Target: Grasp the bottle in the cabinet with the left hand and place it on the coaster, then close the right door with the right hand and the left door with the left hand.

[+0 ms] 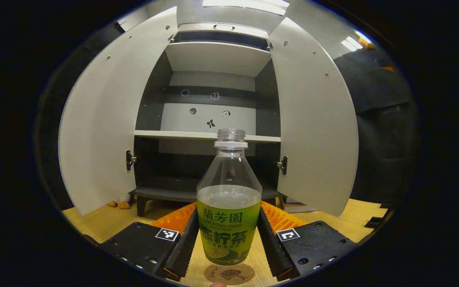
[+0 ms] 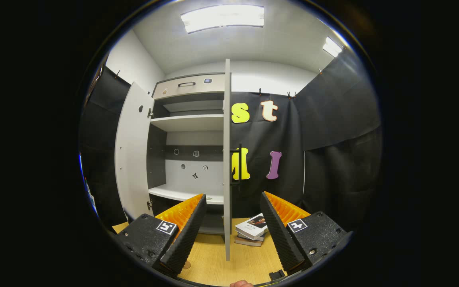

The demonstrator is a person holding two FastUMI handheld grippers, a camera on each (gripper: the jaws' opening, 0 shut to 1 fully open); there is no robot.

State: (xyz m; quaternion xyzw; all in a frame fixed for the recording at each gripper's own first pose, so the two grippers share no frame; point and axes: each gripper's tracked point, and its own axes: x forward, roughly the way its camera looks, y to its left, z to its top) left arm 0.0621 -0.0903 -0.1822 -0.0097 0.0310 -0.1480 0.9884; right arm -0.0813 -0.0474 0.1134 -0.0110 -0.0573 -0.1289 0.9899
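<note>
Fingers of the left claw press both sides of the bottle, held upright just above the coaster on the tabletop. Beyond stands the cabinet, left door and right door swung wide. The right claw gapes apart, pointing at the right door's edge, books lying near it.

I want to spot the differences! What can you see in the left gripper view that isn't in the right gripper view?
The left gripper view has a clear plastic bottle with a green label between the left gripper fingers, just above a round brown cork coaster.

The right gripper view has a stack of books on the floor beyond the open right gripper.

Both share the grey cabinet, its doors open.
</note>
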